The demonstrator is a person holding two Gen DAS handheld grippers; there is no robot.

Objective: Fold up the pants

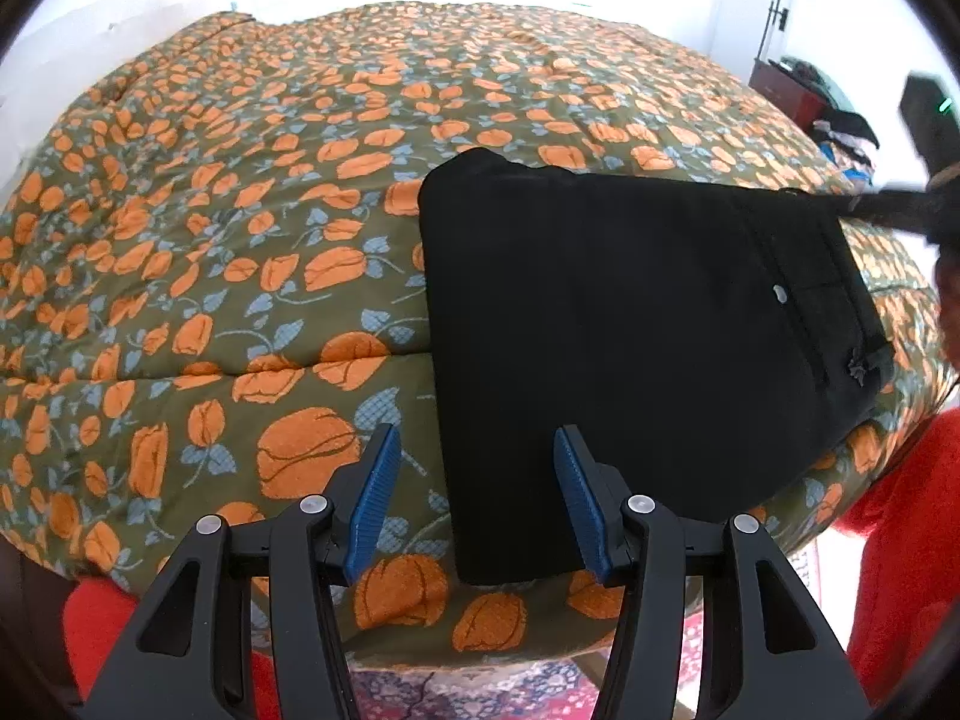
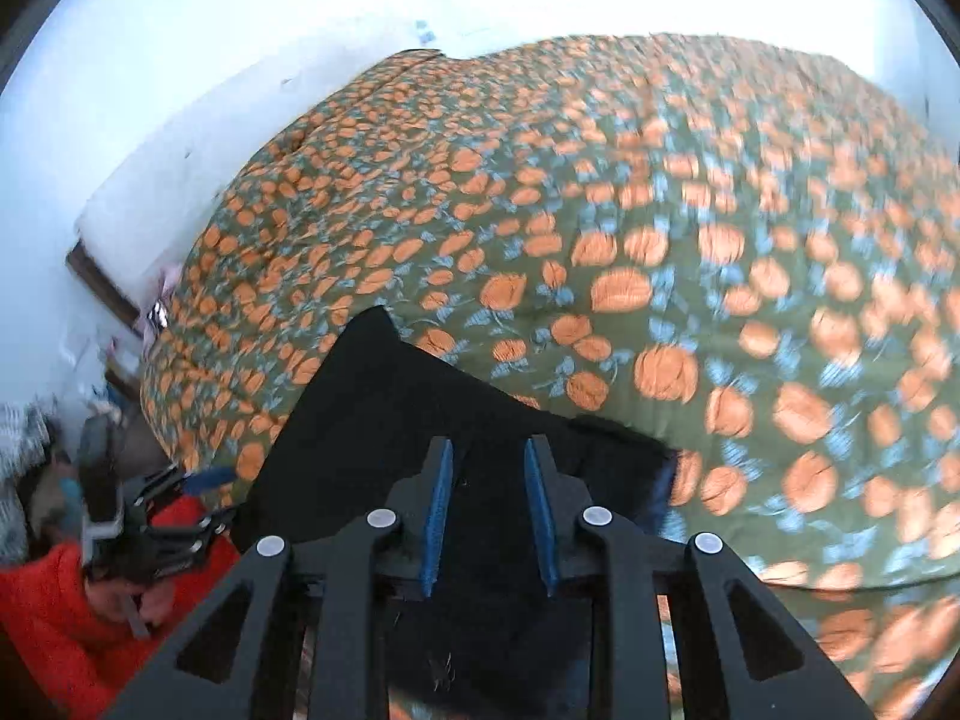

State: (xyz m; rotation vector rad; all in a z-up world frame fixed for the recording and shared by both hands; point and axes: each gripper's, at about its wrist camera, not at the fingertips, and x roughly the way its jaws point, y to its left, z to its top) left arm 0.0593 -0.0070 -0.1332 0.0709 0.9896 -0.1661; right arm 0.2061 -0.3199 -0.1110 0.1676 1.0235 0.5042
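The black pants (image 1: 630, 330) lie folded in a rectangle on the flowered bedspread (image 1: 240, 210), near its front edge. My left gripper (image 1: 477, 504) is open and empty, held above the pants' near left corner. In the right wrist view the pants (image 2: 384, 420) lie under and ahead of my right gripper (image 2: 489, 510). Its jaws stand apart with black cloth showing between and beneath them; I cannot tell if they touch it. The right gripper shows blurred at the far right of the left wrist view (image 1: 924, 180), by the waistband corner.
The bedspread (image 2: 660, 240) covers the whole bed. A patterned rug (image 1: 450, 690) lies below the bed's front edge. A dark red cabinet (image 1: 786, 90) with clutter stands at the far right. The person's red sleeve (image 1: 900, 540) is at lower right.
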